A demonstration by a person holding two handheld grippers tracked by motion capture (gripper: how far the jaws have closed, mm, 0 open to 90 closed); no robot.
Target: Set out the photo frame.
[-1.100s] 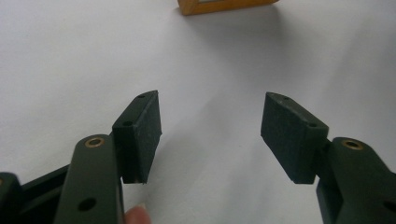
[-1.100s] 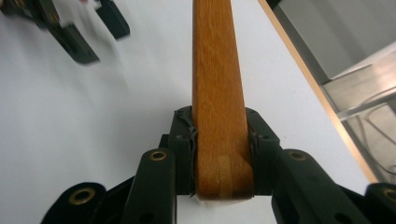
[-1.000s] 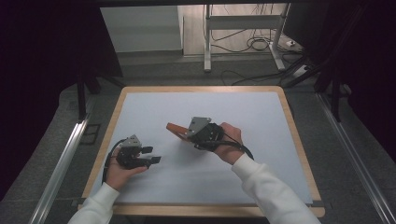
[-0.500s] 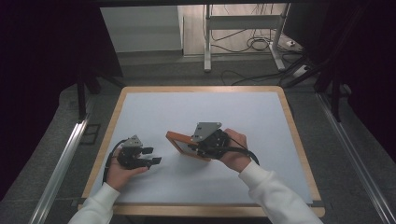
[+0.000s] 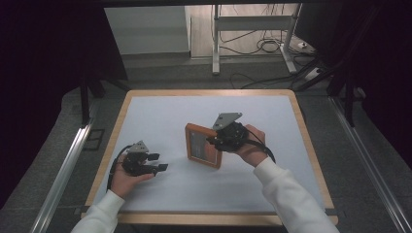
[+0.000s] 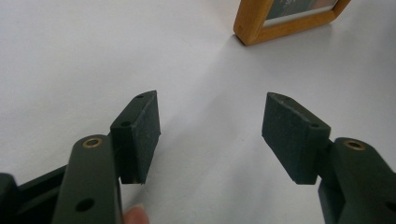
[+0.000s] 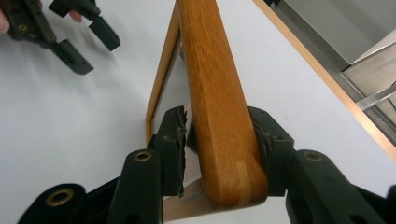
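Frame mid-table, standing on edge, long axis running toward far edge | right gripper straddling near-right frame rail, jaws just loosening, gap at one pad | left gripper open, empty, well left | right hand nearer

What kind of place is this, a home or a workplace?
Probably a lab or recording workspace, not a home. A white table with a wooden rim stands between dark curtains, and loose cables lie on the floor behind it, by a metal stand.
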